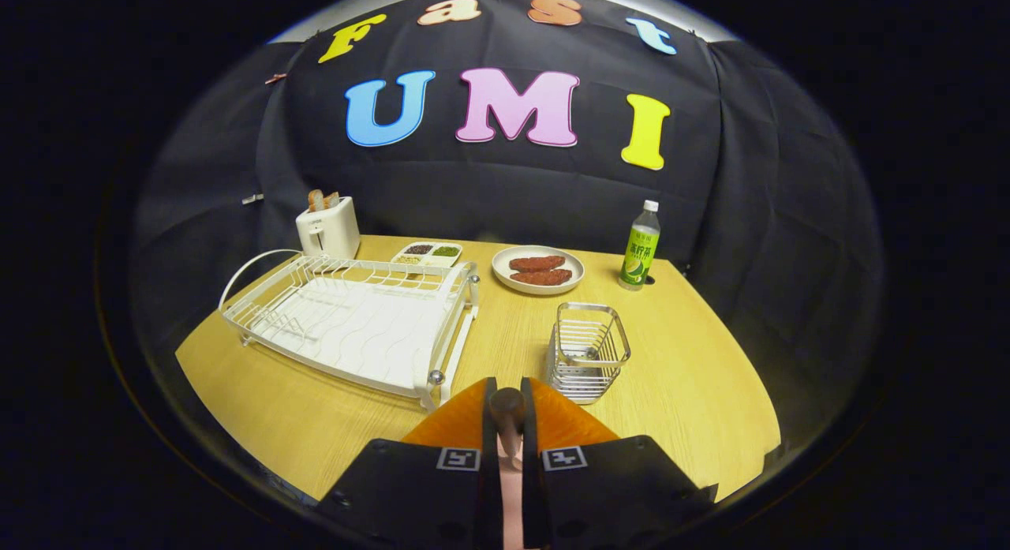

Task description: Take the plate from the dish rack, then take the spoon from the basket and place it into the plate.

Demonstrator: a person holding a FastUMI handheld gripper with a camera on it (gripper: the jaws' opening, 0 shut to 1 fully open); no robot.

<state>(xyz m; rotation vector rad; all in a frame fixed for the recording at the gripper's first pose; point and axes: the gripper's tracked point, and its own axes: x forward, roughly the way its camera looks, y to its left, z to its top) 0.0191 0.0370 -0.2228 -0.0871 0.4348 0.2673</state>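
Observation:
My gripper [506, 414] is shut on a spoon [509, 443] with a pinkish handle and a dark rounded end that sticks up between the fingertips. Right under and just ahead of the fingers lies an orange plate [450, 430], showing on both sides of them; most of it is hidden by the gripper. Beyond the fingers to the right stands the wire basket [588, 351], with nothing visible inside. The white dish rack [355, 325] sits beyond on the left with no dishes in its slots.
At the back of the wooden table [694, 376] stand a white toaster [329, 228] with bread in it, a small divided tray [428, 254], a pale plate with two brown patties [538, 270] and a green bottle [640, 248].

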